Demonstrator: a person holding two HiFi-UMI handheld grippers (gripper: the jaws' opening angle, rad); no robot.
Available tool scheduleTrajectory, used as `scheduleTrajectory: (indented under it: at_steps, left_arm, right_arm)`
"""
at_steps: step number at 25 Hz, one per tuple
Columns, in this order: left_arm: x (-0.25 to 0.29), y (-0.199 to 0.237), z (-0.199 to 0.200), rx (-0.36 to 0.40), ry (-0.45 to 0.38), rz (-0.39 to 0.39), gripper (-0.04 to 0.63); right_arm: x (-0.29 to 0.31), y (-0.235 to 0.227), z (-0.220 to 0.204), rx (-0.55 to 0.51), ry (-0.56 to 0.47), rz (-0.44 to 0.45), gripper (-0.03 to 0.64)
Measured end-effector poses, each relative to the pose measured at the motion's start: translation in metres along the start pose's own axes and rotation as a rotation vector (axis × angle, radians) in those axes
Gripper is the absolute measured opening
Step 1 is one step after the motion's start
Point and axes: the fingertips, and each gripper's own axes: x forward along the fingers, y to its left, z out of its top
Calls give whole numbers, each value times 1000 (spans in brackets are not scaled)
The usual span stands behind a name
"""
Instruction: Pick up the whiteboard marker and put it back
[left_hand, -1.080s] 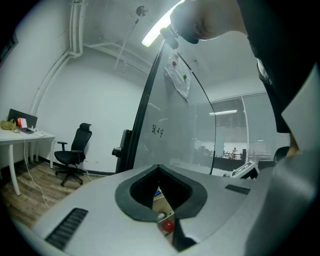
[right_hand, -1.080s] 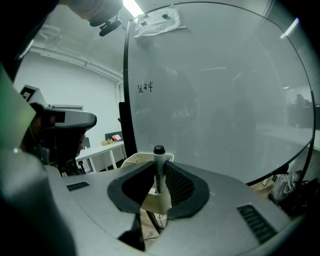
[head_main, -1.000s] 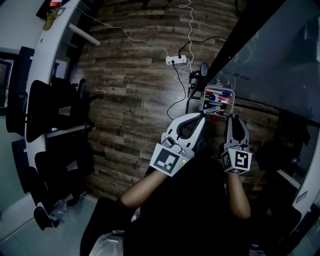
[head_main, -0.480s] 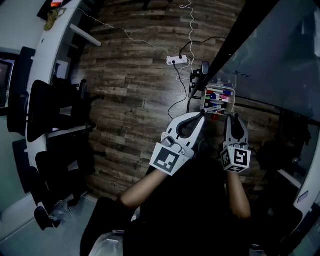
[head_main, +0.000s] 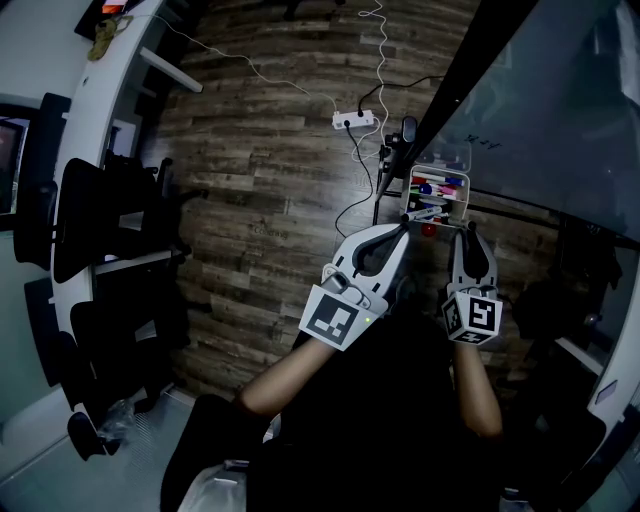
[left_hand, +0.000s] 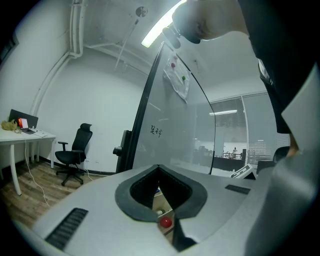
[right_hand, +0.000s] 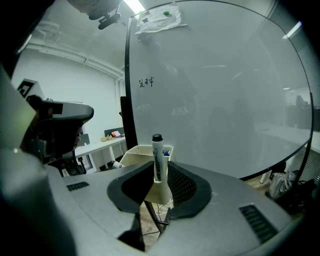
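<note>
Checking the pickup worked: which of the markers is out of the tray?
The black-capped marker, held upright by the right gripper. The other markers, red and blue caps among them, lie in the tray.

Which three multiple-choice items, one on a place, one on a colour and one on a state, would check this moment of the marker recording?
1. Where is the whiteboard marker that is being handled?
A) lying on the floor
B) between the right tool's jaws
C) on a desk

2. What colour is its cap?
A) red
B) green
C) black

3. How do the left tool's jaws stand?
A) together, with nothing between them
B) wide apart
C) clamped on a marker

Key:
1 B: the right gripper view shows the marker upright between the jaws.
2 C: the cap at the marker's top end is black.
3 A: the left gripper view shows the jaw tips meeting with nothing gripped.
</note>
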Motion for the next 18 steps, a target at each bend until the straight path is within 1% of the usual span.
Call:
scheduleTrajectory:
  at_steps: [15, 18]
  left_arm:
    - [-5, -10, 8, 16, -29, 6, 8]
    - [-5, -10, 9, 20, -35, 9, 8]
  right_arm:
    - [-11, 2, 3, -12, -12, 4, 78]
    - [-12, -1, 6, -4, -21, -4, 44]
